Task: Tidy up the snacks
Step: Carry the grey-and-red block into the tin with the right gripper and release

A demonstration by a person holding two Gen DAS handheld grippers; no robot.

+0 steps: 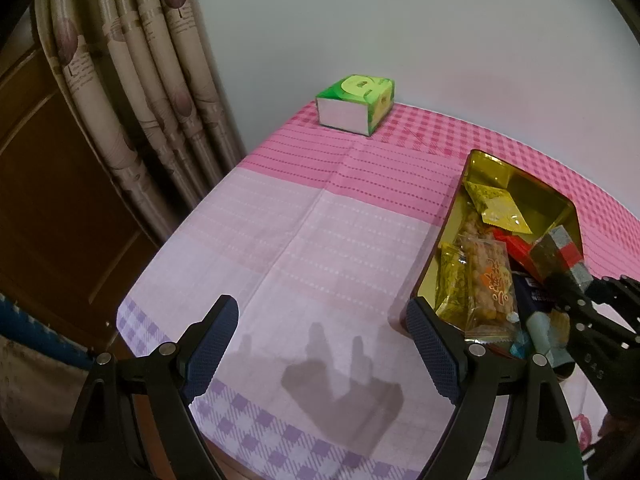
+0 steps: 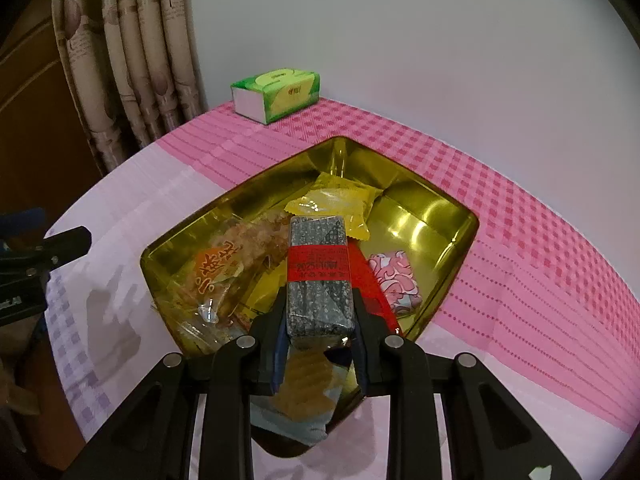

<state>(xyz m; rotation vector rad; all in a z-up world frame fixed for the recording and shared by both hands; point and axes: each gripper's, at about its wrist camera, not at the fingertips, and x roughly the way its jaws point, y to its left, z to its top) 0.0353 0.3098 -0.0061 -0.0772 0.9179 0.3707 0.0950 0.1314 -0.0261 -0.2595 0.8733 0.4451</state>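
A gold tin (image 2: 448, 216) (image 1: 524, 176) sits on the pink cloth and holds several wrapped snacks: a yellow packet (image 2: 340, 200), a clear bag of fried pieces with an orange label (image 2: 224, 268), a pink-and-white sweet (image 2: 394, 282). My right gripper (image 2: 320, 344) is shut on a grey speckled bar with a red band (image 2: 320, 276), held above the tin's near part; the bar (image 1: 560, 254) also shows in the left wrist view. My left gripper (image 1: 324, 344) stands open over bare cloth, left of the tin, with nothing between its fingers.
A green tissue box (image 1: 356, 104) (image 2: 278, 94) stands at the table's far edge by the white wall. Beige curtains (image 1: 132, 80) and a brown wooden door hang to the left. The pink and lilac checked tablecloth (image 1: 304, 240) ends at the near edge.
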